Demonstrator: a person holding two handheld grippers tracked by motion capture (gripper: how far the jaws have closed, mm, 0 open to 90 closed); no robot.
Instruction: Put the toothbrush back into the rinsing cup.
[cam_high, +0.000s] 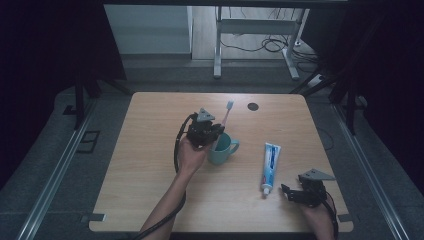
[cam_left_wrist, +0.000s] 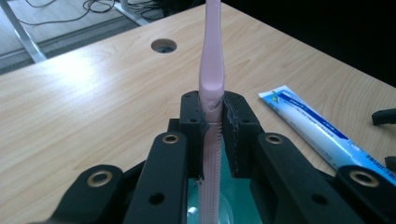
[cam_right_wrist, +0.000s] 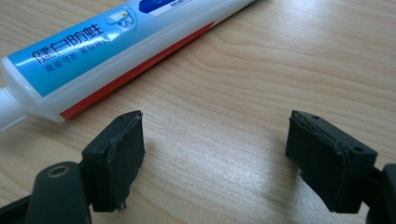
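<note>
The left gripper (cam_left_wrist: 212, 116) has its fingers (cam_left_wrist: 192, 116) clenched on the slim pink plastic toothbrush (cam_left_wrist: 211, 70), held upright (bristles up) with its lower end inside the teal ceramic mug (cam_high: 222, 148) near the middle of the wooden bench (cam_high: 150, 165). The right gripper (cam_right_wrist: 217, 158), fingers (cam_right_wrist: 119, 154) spread and grasping nothing, rests near the bench's near right corner, just beside the cap end of the blue-and-white toothpaste tube (cam_right_wrist: 102, 46) lying flat.
</note>
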